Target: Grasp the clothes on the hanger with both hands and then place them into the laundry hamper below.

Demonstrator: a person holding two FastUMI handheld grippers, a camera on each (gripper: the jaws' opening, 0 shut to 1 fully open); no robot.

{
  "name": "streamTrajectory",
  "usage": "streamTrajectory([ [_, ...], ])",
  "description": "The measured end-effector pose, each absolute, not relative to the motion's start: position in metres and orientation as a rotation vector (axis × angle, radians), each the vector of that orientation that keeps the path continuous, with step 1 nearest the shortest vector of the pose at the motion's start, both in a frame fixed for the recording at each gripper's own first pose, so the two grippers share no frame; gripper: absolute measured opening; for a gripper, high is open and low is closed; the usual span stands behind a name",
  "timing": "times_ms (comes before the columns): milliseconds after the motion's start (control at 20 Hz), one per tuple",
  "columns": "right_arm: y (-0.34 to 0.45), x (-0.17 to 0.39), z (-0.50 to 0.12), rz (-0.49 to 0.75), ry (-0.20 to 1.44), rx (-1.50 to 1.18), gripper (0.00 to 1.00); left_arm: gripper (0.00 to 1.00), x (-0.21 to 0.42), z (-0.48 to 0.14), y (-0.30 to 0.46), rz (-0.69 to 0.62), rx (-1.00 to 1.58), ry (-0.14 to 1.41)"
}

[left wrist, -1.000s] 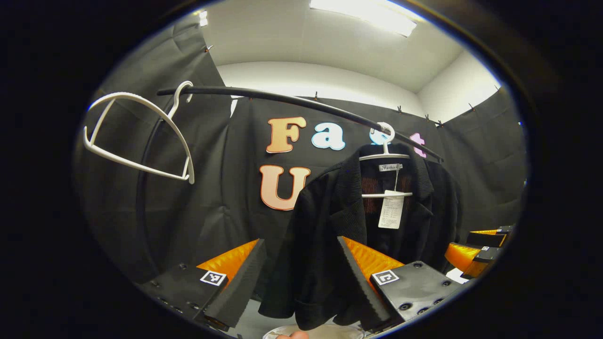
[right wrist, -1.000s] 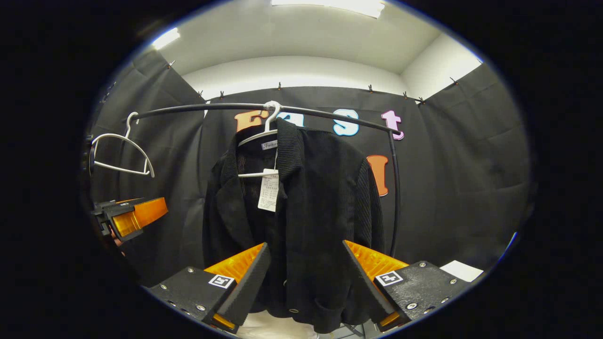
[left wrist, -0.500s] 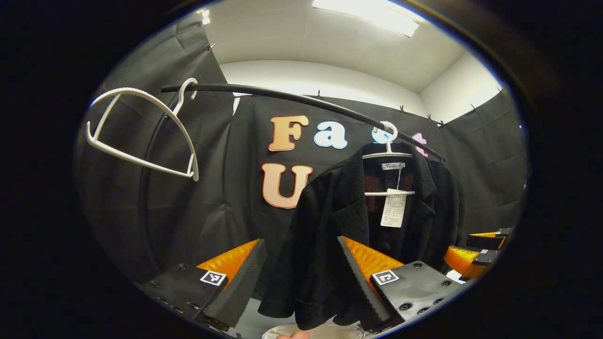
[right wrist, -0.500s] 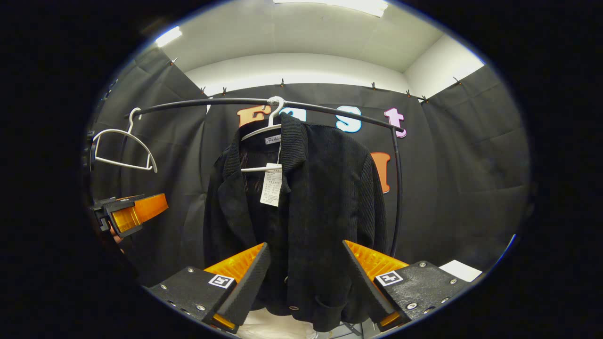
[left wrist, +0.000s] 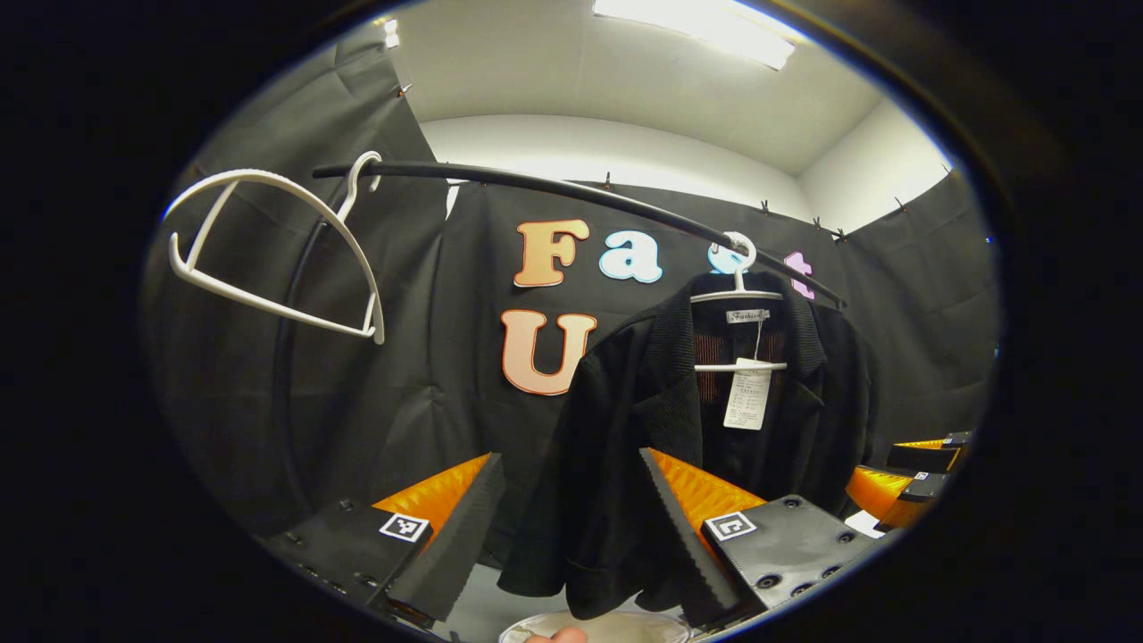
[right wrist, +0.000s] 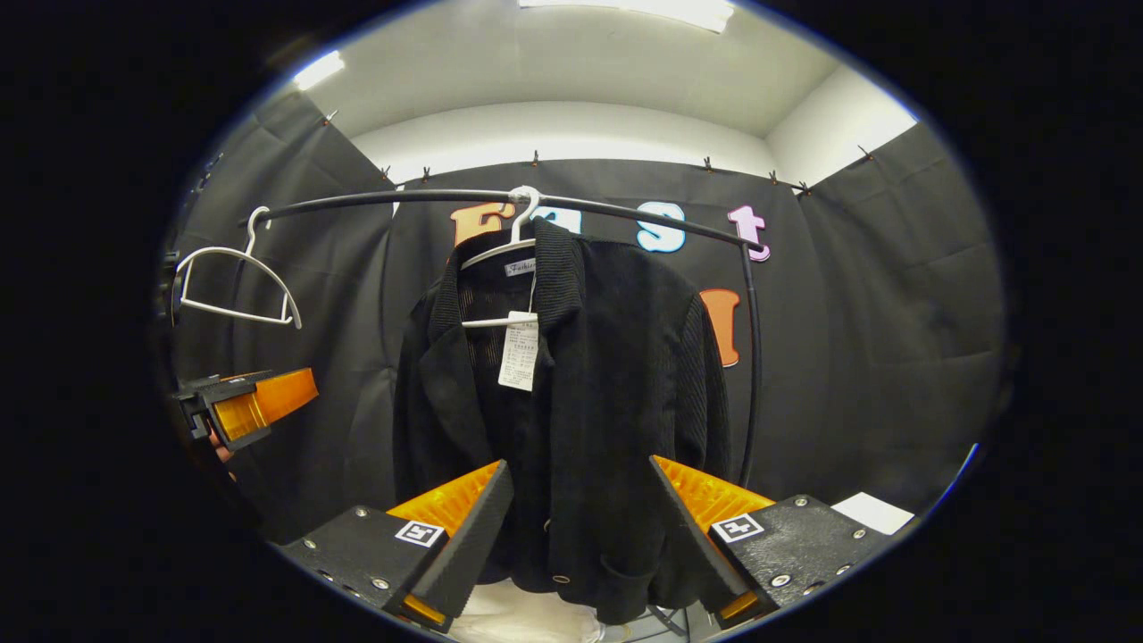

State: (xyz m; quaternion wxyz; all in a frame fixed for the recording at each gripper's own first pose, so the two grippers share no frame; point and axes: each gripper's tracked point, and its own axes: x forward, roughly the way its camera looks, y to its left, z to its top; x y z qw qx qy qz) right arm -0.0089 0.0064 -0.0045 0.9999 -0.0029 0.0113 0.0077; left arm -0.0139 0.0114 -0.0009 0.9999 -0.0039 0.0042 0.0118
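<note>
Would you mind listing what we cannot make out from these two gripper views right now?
- Laundry hamper: left gripper view cuts it off at the bottom edge; just a pale rim sliver under the black jacket.
- Jacket's hem: partly behind the left gripper fingers; in the right gripper view, behind the right gripper.
- Paper tag: print too small.
- Rail: its base is hidden behind the jacket and fingers.

Black cloth wall (right wrist: 875,295) encloses the booth, clipped along its top edge. White upper wall (left wrist: 607,152) and ceiling (right wrist: 571,71) above. Ceiling light panel (left wrist: 696,22) lit.
</note>
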Motion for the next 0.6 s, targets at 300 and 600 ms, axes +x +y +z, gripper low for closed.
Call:
streamTrajectory([
  [300,0.008,-0.004,0.002,0.031,0.009,-0.005,0.96,0.96,-0.017,0.001,0.011,0.023,-0.004,0.009],
  [600,0.026,0.03,0.014,0.096,-0.006,-0.013,0.88,1.0,-0.021,0.004,0.014,0.03,-0.006,0.002],
])
